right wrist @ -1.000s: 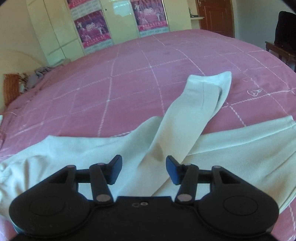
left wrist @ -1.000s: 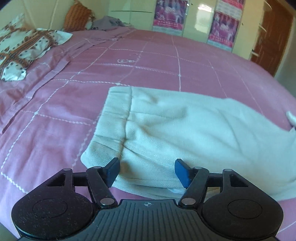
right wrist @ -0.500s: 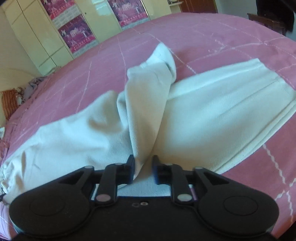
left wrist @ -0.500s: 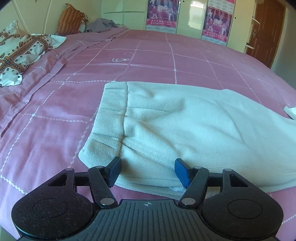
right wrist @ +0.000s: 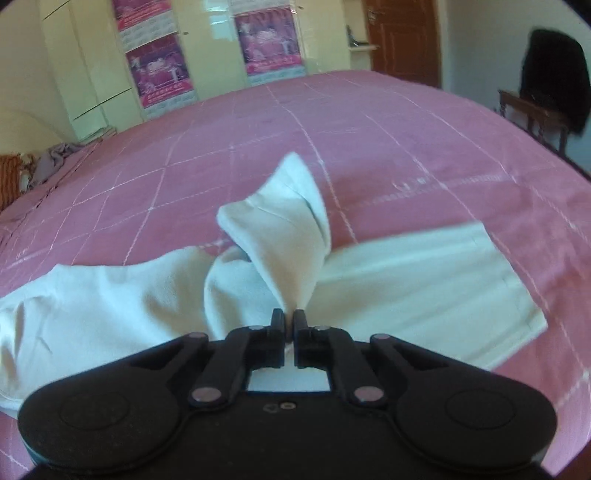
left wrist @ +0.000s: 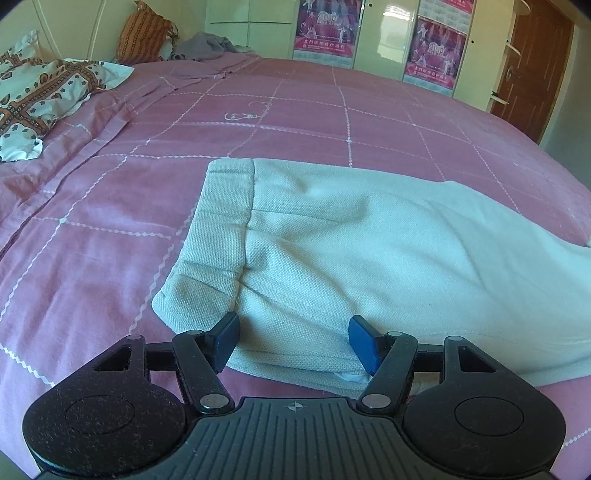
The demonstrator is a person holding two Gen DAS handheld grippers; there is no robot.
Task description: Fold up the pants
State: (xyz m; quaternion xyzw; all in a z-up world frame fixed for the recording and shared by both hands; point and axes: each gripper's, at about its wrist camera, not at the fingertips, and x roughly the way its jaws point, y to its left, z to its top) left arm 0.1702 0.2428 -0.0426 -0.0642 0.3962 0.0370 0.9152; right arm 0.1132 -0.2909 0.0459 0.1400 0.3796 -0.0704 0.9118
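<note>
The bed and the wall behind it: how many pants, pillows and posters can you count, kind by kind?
Pants: 1
Pillows (patterned pillow, orange pillow): 2
Posters (left poster, right poster): 2
Total: 5

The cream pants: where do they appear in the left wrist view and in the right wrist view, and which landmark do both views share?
Left wrist view: the cream pants fill the centre and right, waistband toward the left, between the open left gripper.
Right wrist view: the pants cross the lower middle, one leg bunched up in the shut right gripper.
Shared landmark: the purple posters on the wardrobe doors.
</note>
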